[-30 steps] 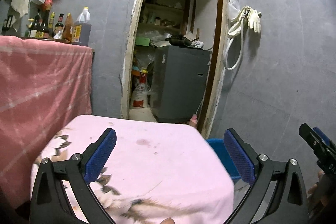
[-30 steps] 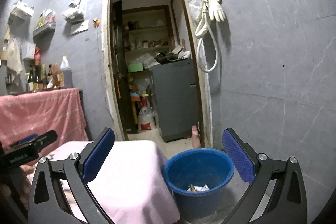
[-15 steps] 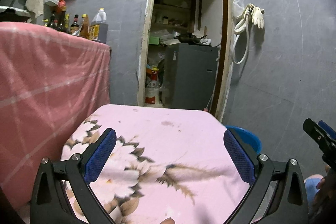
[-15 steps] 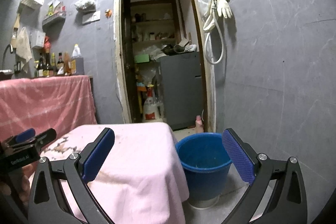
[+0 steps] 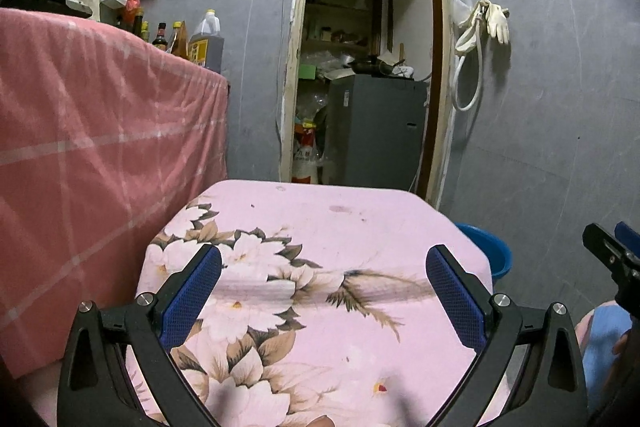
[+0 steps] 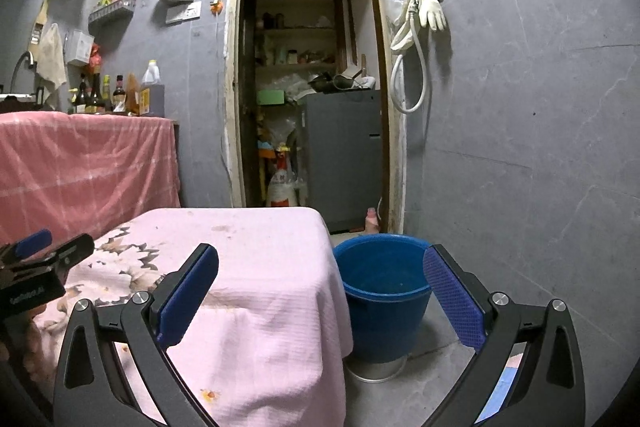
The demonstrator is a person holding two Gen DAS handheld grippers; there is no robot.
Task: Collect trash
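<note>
Above a small table draped in a pink floral cloth (image 5: 320, 267), the left gripper (image 5: 322, 291) hovers with its jaws spread wide and nothing between the blue pads (image 5: 192, 297). Beside it, the right gripper (image 6: 320, 295) hangs near the table's right-hand edge, likewise wide open and empty, framing the cloth's corner on one side and a blue bucket (image 6: 380, 291) on the other. The bucket stands on the grey floor, just beside the draped table and in front of an open doorway (image 6: 308, 87); it appears to be the receptacle for the trash. Its interior is only partly visible from this angle, and its contents cannot be made out.

No loose item of trash is evident on the tabletop in either view: the dark shapes on the cloth are printed flowers and leaves, and the small brownish marks look like stains. The task's thing therefore cannot be located with certainty from these pictures.

Risks, as judged from this arrangement:
- A printed motif or stain may be mistaken for litter, so that the jaws close on the fabric and drag the cloth off the table.
- The bucket sits close to the hanging cloth; a sweep of the right gripper could knock or tip it.
- The two grippers work close together over a small surface and could collide if both reach inward at once.
</note>
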